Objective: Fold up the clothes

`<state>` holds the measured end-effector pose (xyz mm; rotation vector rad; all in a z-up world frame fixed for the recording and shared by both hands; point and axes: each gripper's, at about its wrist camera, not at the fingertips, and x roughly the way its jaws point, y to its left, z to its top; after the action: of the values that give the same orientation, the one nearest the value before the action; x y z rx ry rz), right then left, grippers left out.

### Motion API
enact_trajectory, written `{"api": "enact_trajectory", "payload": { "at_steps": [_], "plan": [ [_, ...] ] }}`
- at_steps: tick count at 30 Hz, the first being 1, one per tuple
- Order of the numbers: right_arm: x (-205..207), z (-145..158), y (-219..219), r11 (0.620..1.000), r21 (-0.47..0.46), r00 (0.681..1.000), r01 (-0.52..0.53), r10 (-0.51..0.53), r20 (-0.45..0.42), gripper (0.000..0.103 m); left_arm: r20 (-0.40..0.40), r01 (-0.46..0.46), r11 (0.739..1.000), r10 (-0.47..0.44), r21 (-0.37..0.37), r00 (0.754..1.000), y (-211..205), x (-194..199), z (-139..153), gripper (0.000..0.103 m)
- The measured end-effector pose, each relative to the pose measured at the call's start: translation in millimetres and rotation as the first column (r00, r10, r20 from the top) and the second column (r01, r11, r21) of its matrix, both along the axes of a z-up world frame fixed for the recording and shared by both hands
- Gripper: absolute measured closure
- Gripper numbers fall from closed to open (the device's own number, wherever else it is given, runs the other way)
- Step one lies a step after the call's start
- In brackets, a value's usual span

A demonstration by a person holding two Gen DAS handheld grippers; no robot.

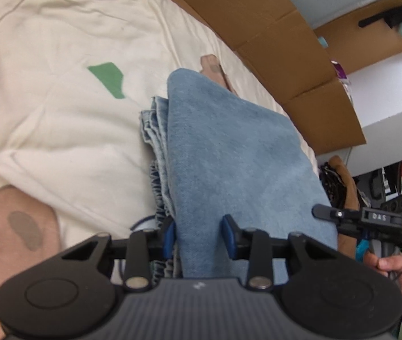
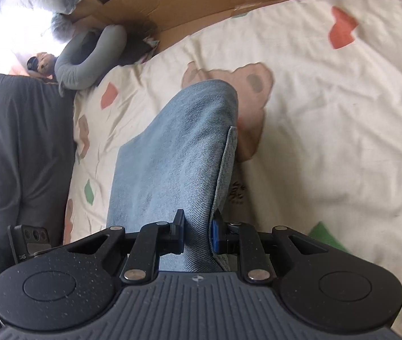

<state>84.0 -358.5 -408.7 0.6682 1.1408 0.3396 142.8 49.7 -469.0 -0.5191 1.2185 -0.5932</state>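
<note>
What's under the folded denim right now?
The cream patterned bedsheet shows around the denim, and a pink bear print runs beneath its far fold. Anything directly below the bundle is covered.

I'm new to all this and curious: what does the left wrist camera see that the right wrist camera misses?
Only the left wrist view shows the right gripper from outside, the hand holding it, and the folded denim's stacked edges. Only the right wrist view shows a grey pillow, a dark cushion and a soft toy. Both show the blue denim garment, the patterned cream bedsheet and cardboard.
</note>
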Motion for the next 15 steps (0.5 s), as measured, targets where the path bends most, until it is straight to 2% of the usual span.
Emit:
{"api": "enact_trajectory", "payload": {
  "at_steps": [4,5,7,8,12,13,15],
  "plan": [
    [-2,-14,-7,1.000,-0.018,1.000,0.003,-0.003,-0.026,0.084,-0.017,0.006,1.000,-0.006,0.006,1.000,2,4,1,0.063],
    [-3,-17,-7,1.000,-0.030,0.999,0.003,-0.004,-0.034,0.079,-0.017,0.008,1.000,-0.008,0.008,1.000,4,4,2,0.053],
    [-5,-22,-9,0.998,-0.056,0.999,0.005,-0.008,-0.053,0.071,-0.007,-0.008,1.000,0.008,0.014,1.000,10,9,5,0.042],
    [-7,-24,-11,0.998,-0.055,0.998,0.008,-0.011,-0.056,0.066,-0.010,-0.017,1.000,0.017,0.007,1.000,15,9,5,0.041],
    [-12,-30,-17,0.999,-0.042,0.999,0.004,-0.006,-0.053,0.061,-0.042,-0.035,0.999,0.035,-0.011,0.998,28,10,-3,0.041],
    [-12,-31,-16,0.999,-0.047,0.999,-0.001,-0.001,-0.054,0.054,-0.051,-0.038,0.999,0.038,-0.015,0.998,31,11,-5,0.041],
    [-9,-35,-15,0.998,-0.060,0.998,-0.011,0.008,-0.060,0.052,-0.055,-0.034,0.999,0.032,-0.028,0.998,27,11,-7,0.041]
  ]
}}
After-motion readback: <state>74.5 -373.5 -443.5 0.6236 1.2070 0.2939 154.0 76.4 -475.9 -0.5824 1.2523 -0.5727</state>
